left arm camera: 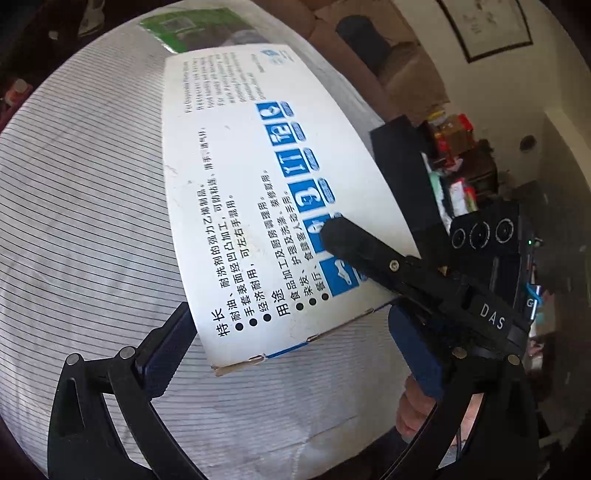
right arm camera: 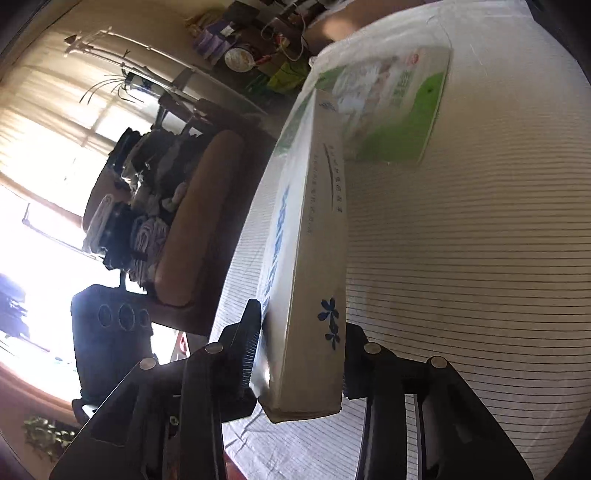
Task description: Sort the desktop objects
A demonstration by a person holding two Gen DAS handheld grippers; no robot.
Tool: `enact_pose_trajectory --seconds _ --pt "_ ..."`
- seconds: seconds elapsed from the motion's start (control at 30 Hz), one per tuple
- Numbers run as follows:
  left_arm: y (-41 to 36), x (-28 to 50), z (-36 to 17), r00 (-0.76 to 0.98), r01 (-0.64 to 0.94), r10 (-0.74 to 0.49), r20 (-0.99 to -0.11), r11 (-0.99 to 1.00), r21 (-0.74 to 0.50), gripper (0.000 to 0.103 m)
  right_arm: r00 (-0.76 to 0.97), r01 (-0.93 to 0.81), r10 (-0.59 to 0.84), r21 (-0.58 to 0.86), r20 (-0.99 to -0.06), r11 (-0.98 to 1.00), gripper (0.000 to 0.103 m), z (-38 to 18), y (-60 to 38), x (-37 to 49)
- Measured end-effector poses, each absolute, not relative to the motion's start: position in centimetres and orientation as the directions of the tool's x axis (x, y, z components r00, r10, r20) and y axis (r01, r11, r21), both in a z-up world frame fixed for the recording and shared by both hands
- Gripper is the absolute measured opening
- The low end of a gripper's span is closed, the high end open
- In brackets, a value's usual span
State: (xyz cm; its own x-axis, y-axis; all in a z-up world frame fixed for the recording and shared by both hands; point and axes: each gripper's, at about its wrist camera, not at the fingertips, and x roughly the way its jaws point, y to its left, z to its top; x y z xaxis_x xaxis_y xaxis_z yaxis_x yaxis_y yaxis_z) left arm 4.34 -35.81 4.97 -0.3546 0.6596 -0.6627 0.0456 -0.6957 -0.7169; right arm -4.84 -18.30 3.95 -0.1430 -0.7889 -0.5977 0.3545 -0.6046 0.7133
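Left wrist view, left to right. Striped white cloth (left arm camera: pixel 92 206) covers the tabletop, thin dark lines running across it, a few soft creases. The left tongs (left arm camera: pixel 291 354) stand wide, nothing between the blue pads; the near end of the box lies in the gap ahead of them, untouched. The white box (left arm camera: pixel 236 206), flat, printed with black Chinese text and a row of blue icon squares, sits in the middle of the cloth. Behind it, toward the far edge of the tabletop, a green-and-white packet (left arm camera: pixel 177 33) lies flat, blurred. Right of centre the right tongs (left arm camera: pixel 373 236) reach in, one black finger on the box's top face. Past the tabletop's right edge: cream wall, dark-framed picture (left arm camera: pixel 487 29), cluttered shelf with red and yellow packs (left arm camera: pixel 454 140).

Right wrist view, left to right. Bright window with pale curtain (right arm camera: pixel 48 122) at far left, badly overexposed. A brown sofa (right arm camera: pixel 199 218) piled with folded clothes stands beside the tabletop's left edge; the left tongs' black housing shows low in front of it. Centre: the box (right arm camera: pixel 310 258) seen along its narrow side, small blue flower marks near the closer end. The right tongs (right arm camera: pixel 299 354) are clamped on that end, pads pressing top and bottom faces. Right: the packet (right arm camera: pixel 399 110), then open striped cloth (right arm camera: pixel 480 240) to the right edge.
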Motion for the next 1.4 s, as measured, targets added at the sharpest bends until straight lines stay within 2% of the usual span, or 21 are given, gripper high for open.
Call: enact_pose_trajectory --seconds 0.2,0.4,0.53,0.63,0.77,0.93,1.03,1.13,1.17,1.2,1.27,1.33,1.4 --pt "-26.4 6.5 7.1 -0.218 -0.089 0.802 -0.556 -0.584 -0.807 0.102 -0.215 0.509 -0.741 0.575 -0.636 -0.641 0.024 10.1 -13.7 -2.7" --pt "-16.1 10.1 9.4 -0.066 -0.260 0.827 -0.558 -0.554 -0.791 0.102 -0.260 0.582 -0.642 0.413 -0.721 -0.700 0.023 13.4 -7.3 0.1" --pt "-14.1 12.5 10.5 0.000 -0.283 0.839 -0.545 -0.522 -0.805 0.102 -0.297 0.647 -0.569 0.277 -0.767 -0.711 0.023 14.3 -4.3 2.6" --pt "-16.4 14.2 11.1 -0.008 -0.261 0.815 -0.579 -0.561 -0.786 0.102 -0.320 0.686 -0.529 0.193 -0.786 -0.702 0.023 14.2 -3.2 4.1" --pt "-24.1 15.0 11.6 -0.128 -0.123 0.785 -0.606 -0.619 -0.776 0.103 -0.418 0.775 -0.426 -0.070 -0.802 -0.628 0.023 14.0 -4.1 7.6" --pt "-33.4 13.4 11.7 -0.342 0.075 0.705 -0.621 -0.638 -0.766 0.103 -0.542 0.825 -0.313 -0.425 -0.780 -0.372 0.023 10.7 -5.7 14.1" --pt "-35.2 12.5 11.3 -0.380 0.119 0.656 -0.652 -0.664 -0.738 0.103 -0.587 0.809 -0.223 -0.550 -0.778 -0.209 0.027 6.6 -5.2 17.3" --pt "-33.1 12.9 10.2 -0.356 0.113 0.595 -0.720 -0.738 -0.665 0.103 -0.586 0.804 -0.120 -0.557 -0.801 -0.210 0.037 3.2 -2.8 18.5" --pt "-32.7 12.6 10.0 -0.346 0.102 0.578 -0.739 -0.760 -0.642 0.103 -0.587 0.798 -0.099 -0.554 -0.803 -0.235 0.045 2.6 -1.8 18.6" --pt "-32.1 12.5 9.8 -0.332 0.088 0.554 -0.764 -0.788 -0.610 0.103 -0.581 0.795 -0.079 -0.544 -0.810 -0.268 0.049 2.2 -0.9 18.7" --pt "-29.8 12.8 8.9 -0.312 0.064 0.521 -0.795 -0.823 -0.564 0.103 -0.557 0.774 -0.038 -0.502 -0.830 -0.386 0.052 2.0 1.3 18.2" --pt "-28.4 12.3 9.0 -0.300 0.042 0.490 -0.818 -0.850 -0.525 0.103 -0.486 0.730 -0.052 -0.373 -0.872 -0.573 0.052 2.5 3.6 16.8" --pt "-27.7 11.7 9.2 -0.284 0.027 0.439 -0.853 -0.885 -0.465 0.103 -0.389 0.633 -0.161 -0.136 -0.907 -0.762 0.053 3.3 6.2 15.0"
